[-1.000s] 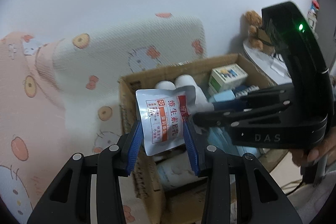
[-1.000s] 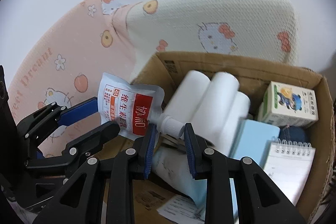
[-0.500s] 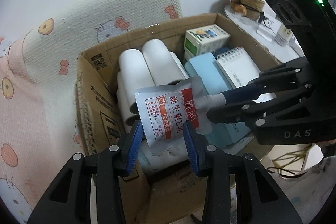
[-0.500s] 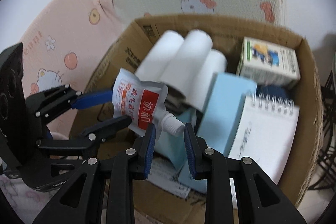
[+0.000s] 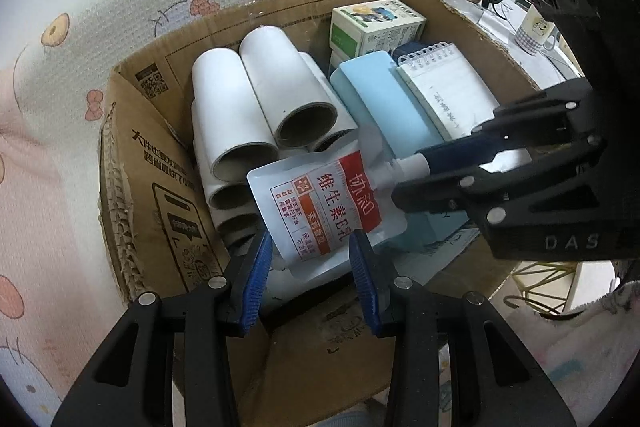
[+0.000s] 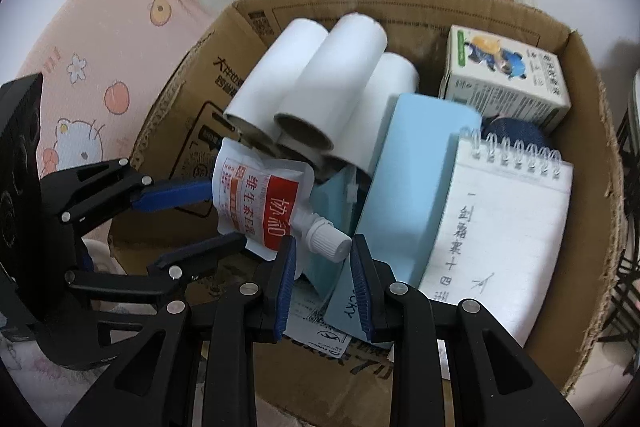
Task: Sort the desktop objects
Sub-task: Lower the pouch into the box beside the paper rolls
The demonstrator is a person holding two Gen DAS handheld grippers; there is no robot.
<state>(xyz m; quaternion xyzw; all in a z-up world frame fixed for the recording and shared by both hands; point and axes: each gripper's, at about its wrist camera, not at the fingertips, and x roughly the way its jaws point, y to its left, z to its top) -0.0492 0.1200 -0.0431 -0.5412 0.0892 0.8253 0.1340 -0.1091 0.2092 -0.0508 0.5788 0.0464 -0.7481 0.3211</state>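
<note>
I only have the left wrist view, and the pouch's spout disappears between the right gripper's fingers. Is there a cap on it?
Observer: Yes. The right wrist view shows a white ribbed cap on the spout of the pouch, lying between the blue pads of the right gripper.
Operator: What sits just beyond that cap?
Observer: A flat teal item standing on edge against the long light-blue box, all inside the cardboard box.
Operator: How does my left gripper look from that side?
Observer: The left gripper pinches the pouch's bottom end, one finger on each side edge.
</note>
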